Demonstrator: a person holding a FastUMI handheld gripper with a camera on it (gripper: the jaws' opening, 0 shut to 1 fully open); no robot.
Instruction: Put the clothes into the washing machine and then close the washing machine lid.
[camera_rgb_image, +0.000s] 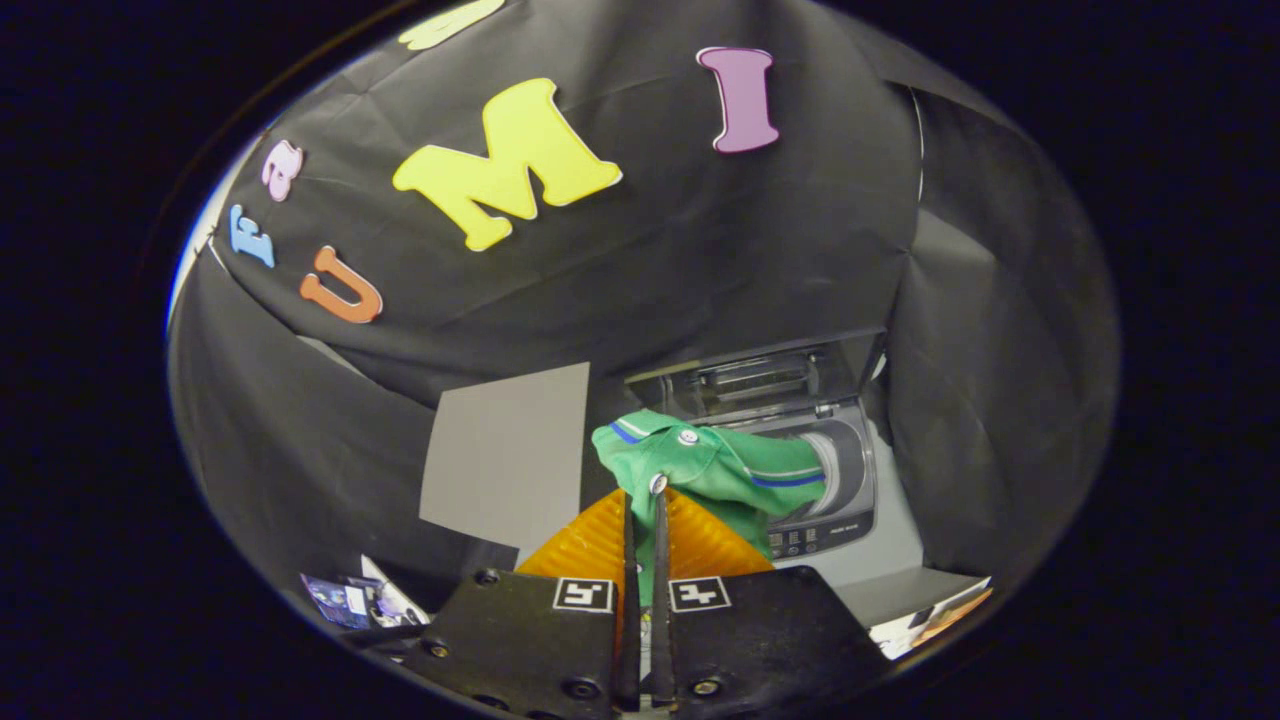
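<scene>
In the gripper view, my claw (645, 500) has its two fingers pressed almost together, pinching a fold of the green shirt (715, 470) right at their tips. The shirt has blue and white stripes on the collar and sleeve and a couple of small buttons, one sitting just at the fingertips. It hangs from the claw, bunched up, in front of the washing machine (840, 490), which stands beyond the fingers and a little to the right. The lid (760, 375) of the machine is raised at the far side, and I can see part of the grey drum opening past the shirt's right edge. A grey panel (505, 455) stands to the left of the machine.
</scene>
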